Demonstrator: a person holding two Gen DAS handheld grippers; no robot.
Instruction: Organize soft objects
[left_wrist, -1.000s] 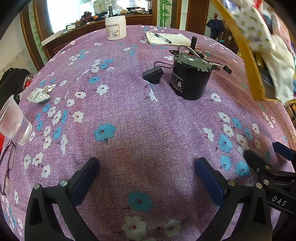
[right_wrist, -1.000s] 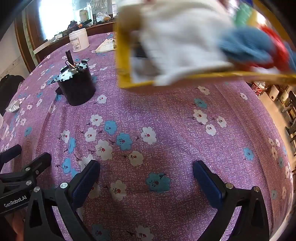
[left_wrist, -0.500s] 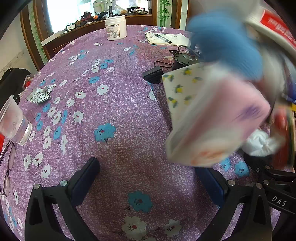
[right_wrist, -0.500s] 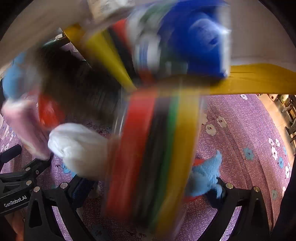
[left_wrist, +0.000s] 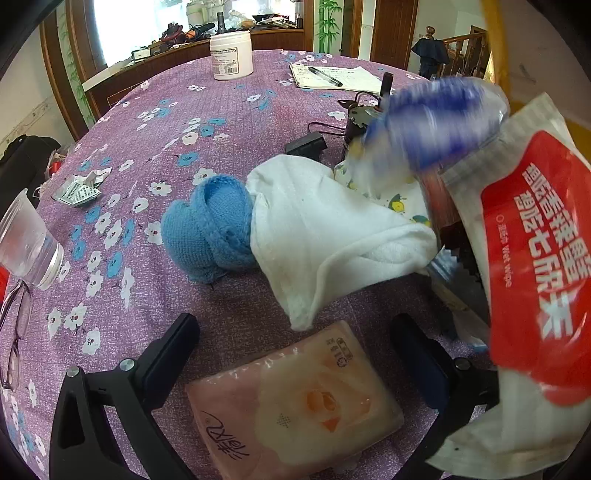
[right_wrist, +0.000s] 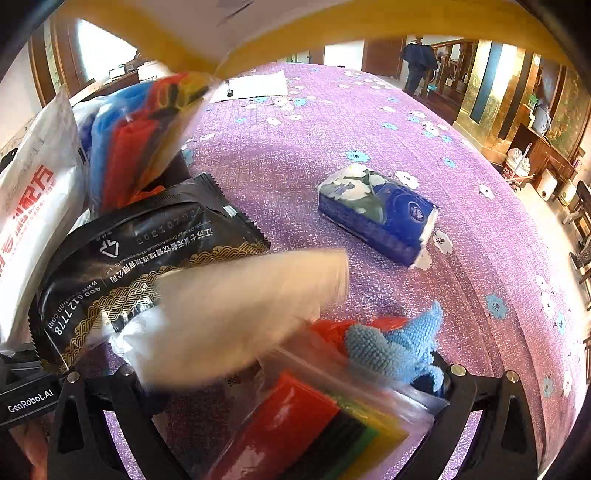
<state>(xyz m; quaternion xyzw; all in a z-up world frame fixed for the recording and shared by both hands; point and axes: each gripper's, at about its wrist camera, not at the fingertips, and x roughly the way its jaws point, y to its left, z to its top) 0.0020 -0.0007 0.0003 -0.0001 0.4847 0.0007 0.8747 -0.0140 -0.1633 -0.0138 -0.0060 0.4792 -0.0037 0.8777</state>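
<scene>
Here, a heap of soft things is seen lying on the purple flowered tablecloth (left_wrist: 229, 122) in front of both grippers. The left gripper (left_wrist: 295, 354) is held low over the cloth with its two fingers set wide apart; a pink tissue pack (left_wrist: 295, 402) lies between them, and nothing is clamped. Just beyond it a white towel (left_wrist: 325, 236) is draped over a blue knitted piece (left_wrist: 210, 232), the two touching. To the right a white and red wet wipe pack (left_wrist: 532, 266) is caught tilted and close to the lens, and a blurred blue shape (left_wrist: 436, 122) is seen above the towel. Farther back stand a white jar (left_wrist: 231, 55) and a notepad with a pen (left_wrist: 332, 75); a clear plastic cup (left_wrist: 26, 243) stands at the left edge.

The right gripper (right_wrist: 280, 391) is likewise held with its fingers wide apart, gripping nothing. Between and over them lie a clear bag of coloured sheets (right_wrist: 325, 424), a light blue knitted cloth (right_wrist: 399, 347) and a blurred white bundle (right_wrist: 236, 314). A black packet (right_wrist: 140, 258) is seen at the left, touching the bundle. A blue tissue pack (right_wrist: 376, 210) lies apart on the cloth. A yellow rim (right_wrist: 332, 26) crosses the top of the right wrist view.
</scene>
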